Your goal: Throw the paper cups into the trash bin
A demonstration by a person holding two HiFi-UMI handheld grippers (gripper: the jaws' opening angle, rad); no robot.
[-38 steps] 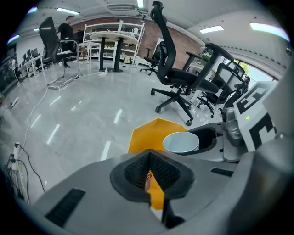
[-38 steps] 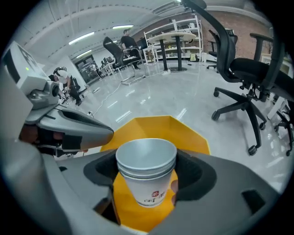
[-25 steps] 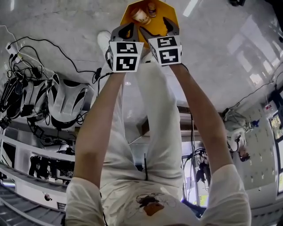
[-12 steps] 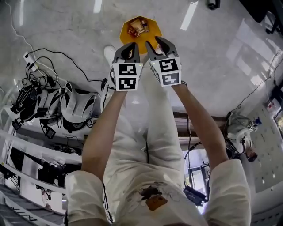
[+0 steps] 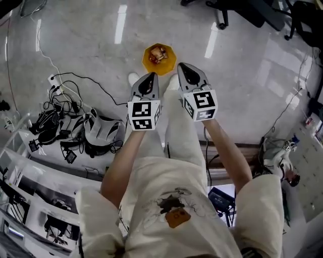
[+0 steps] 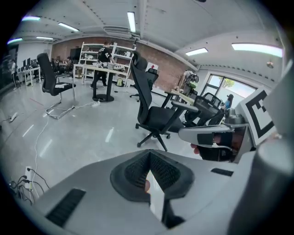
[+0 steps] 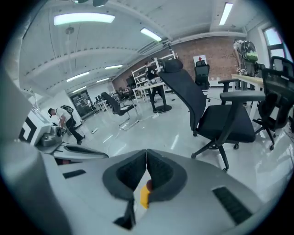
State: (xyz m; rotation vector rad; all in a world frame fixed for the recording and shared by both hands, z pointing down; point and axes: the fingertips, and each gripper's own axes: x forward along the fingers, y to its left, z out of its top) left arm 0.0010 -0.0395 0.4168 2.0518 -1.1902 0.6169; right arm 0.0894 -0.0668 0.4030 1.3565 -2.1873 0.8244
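An orange trash bin (image 5: 159, 59) stands on the grey floor ahead of the person's feet, with crumpled paper cups (image 5: 158, 53) lying inside it. Both grippers are held out side by side, above and short of the bin. My left gripper (image 5: 147, 81) has its jaws together with nothing in them, and its tips (image 6: 148, 154) meet in the left gripper view. My right gripper (image 5: 185, 70) is shut and empty too, its tips (image 7: 146, 152) touching. A sliver of the orange bin (image 7: 144, 197) shows through the gap below the right jaws.
Tangled cables and a power strip (image 5: 54, 80) lie on the floor at the left, beside a grey-white bag (image 5: 103, 132). Office chairs (image 5: 242, 12) stand beyond the bin; one black chair (image 6: 155, 114) shows ahead in each gripper view (image 7: 220, 120).
Both grippers have drawn up and back from the bin, which now looks smaller and farther off. The right gripper's jaws, open over the bin a second ago, have closed.
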